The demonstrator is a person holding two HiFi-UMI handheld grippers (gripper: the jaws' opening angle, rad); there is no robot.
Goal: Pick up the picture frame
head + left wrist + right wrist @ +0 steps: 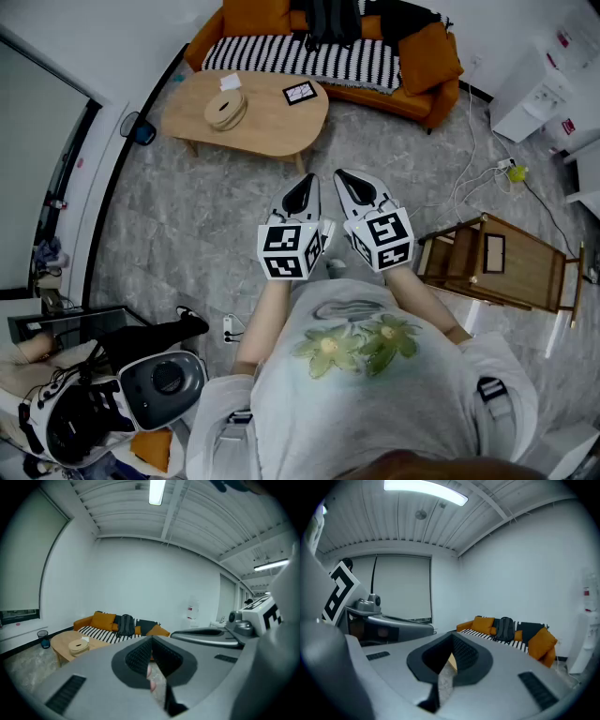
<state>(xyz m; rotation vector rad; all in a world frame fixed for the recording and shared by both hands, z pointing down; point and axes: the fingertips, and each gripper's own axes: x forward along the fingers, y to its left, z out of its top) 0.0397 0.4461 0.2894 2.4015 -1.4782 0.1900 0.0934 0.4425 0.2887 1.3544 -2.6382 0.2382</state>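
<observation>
Left gripper (306, 184), right gripper (348, 181): jaws closed, nothing held
Picture frame (300, 92) lies at far edge of coffee table (272, 127), right end, well apart from both

Small, dark-bordered picture frame (300, 92) with a pale inside. Lying flat, slightly askew, near the right end of the wooden table (272, 127), upper middle of the head view.

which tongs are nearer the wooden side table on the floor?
Right. The right tongs are just left of the wooden side table in the head view; the left tongs sit farther left, beyond the right ones.
</observation>
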